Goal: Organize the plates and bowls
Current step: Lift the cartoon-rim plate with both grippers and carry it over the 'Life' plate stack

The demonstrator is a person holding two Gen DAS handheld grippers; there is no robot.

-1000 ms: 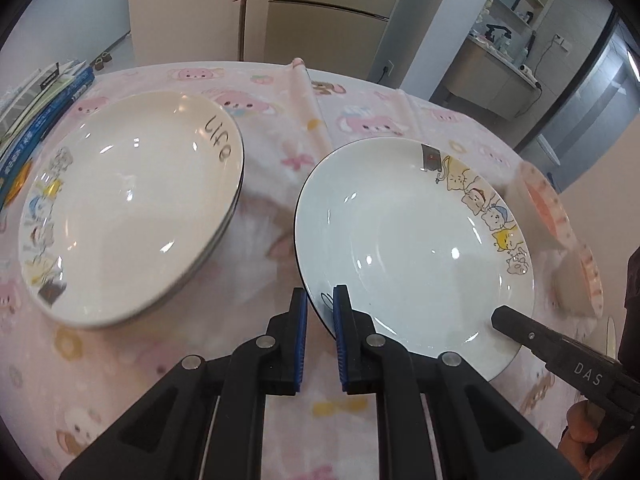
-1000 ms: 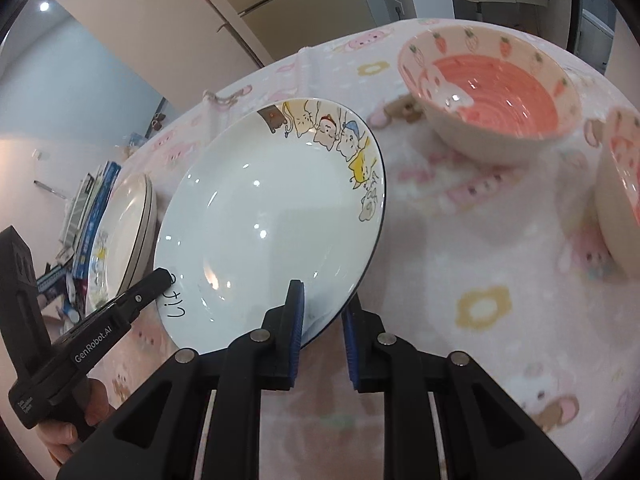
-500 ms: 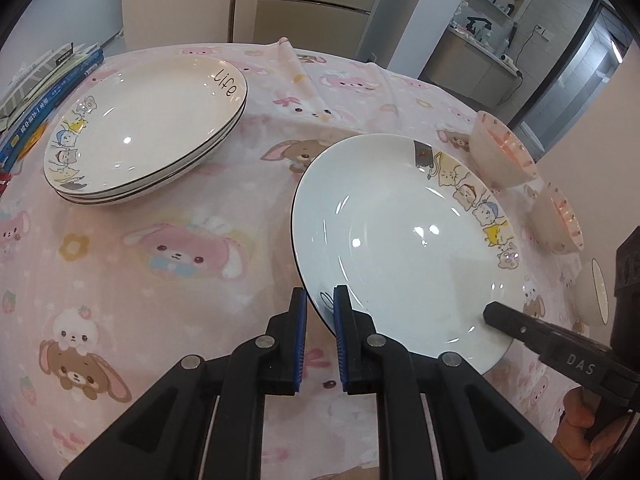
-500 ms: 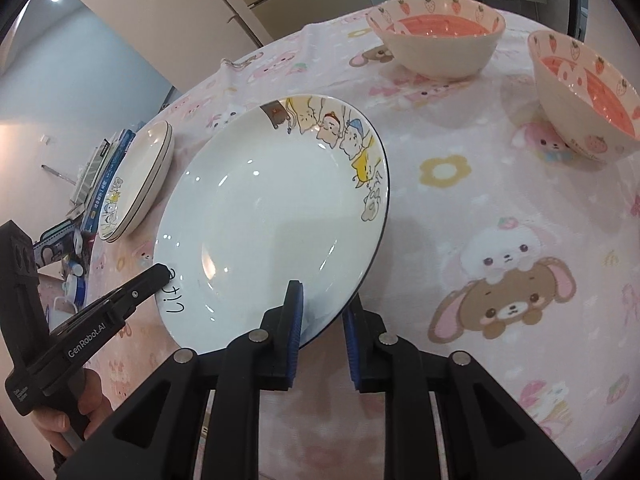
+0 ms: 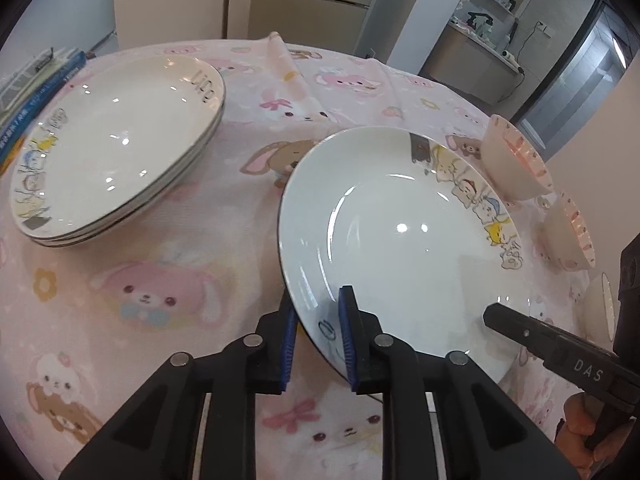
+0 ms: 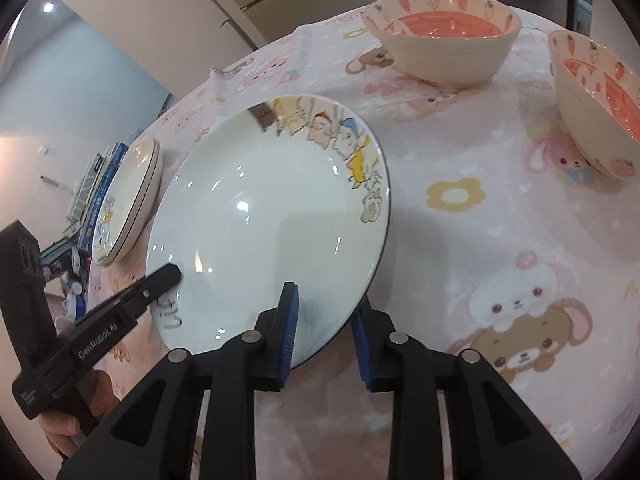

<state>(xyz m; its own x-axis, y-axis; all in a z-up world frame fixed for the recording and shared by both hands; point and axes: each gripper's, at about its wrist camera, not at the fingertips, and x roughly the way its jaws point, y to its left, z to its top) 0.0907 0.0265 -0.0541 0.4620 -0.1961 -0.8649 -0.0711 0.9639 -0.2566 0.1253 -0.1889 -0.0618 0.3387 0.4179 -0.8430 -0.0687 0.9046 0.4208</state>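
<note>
Left wrist view: left tongs (image 5: pixel 316 336) at 6 o'clock, jaws opening, straddling the near rim of the white cartoon plate (image 5: pixel 400 240). A gap shows on both sides of the rim, so the pads look released, not clenched. Plate sits at centre-right on the pink worktop (image 5: pixel 160 288). Stack of plates (image 5: pixel 116 152) at 10 o'clock, well apart from the single plate. Books (image 5: pixel 36 92) at 9–10 o'clock, just beside the stack. Two pink-lined bowls at 3 o'clock: far bowl (image 5: pixel 516 160) and near bowl (image 5: pixel 572 232), both beside the plate's right edge. Right tongs (image 5: pixel 496 316) come in at 4 o'clock, tip over the plate rim; grip is hard to tell from this side.

Right wrist view: right tongs (image 6: pixel 326 324) at 6 o'clock, jaws opening, plate (image 6: pixel 264 216) rim between the blue pads, right pad clearly off the edge, so released. Plate at centre-left on the worktop (image 6: pixel 460 240). Left tongs (image 6: pixel 170 276) at 8 o'clock, tip on the plate rim, a hand (image 6: pixel 80 412) on the handle at 7 o'clock. Plate stack (image 6: pixel 128 200) at 9 o'clock. Strawberry bowl (image 6: pixel 444 36) at 1 o'clock, second bowl (image 6: pixel 600 104) at 2 o'clock, apart from each other.
</note>
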